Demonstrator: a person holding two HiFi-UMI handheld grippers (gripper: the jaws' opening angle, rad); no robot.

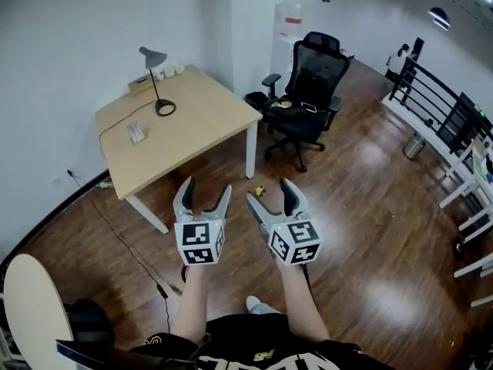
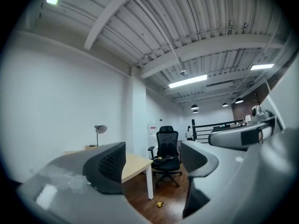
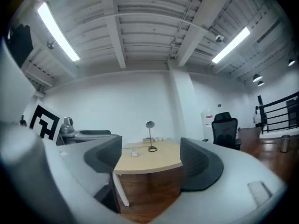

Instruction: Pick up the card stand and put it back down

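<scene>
Count: one table (image 1: 192,122), one lamp (image 1: 165,108), one card stand (image 1: 135,133), one chair (image 1: 308,91) | Stand: on the table's left part, near the lamp base, well apart from both grippers | Views: right gripper view frames the table, left gripper view the chair | Pose: left gripper (image 1: 206,187) and right gripper (image 1: 269,193) side by side over the floor (image 1: 362,230), jaws spread, empty.

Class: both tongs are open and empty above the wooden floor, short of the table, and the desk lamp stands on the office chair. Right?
Not quite. The head view shows the desk lamp standing on the table, not on the office chair. The rest holds: left tongs and right tongs are open and empty above the wooden floor, short of the table.
</scene>
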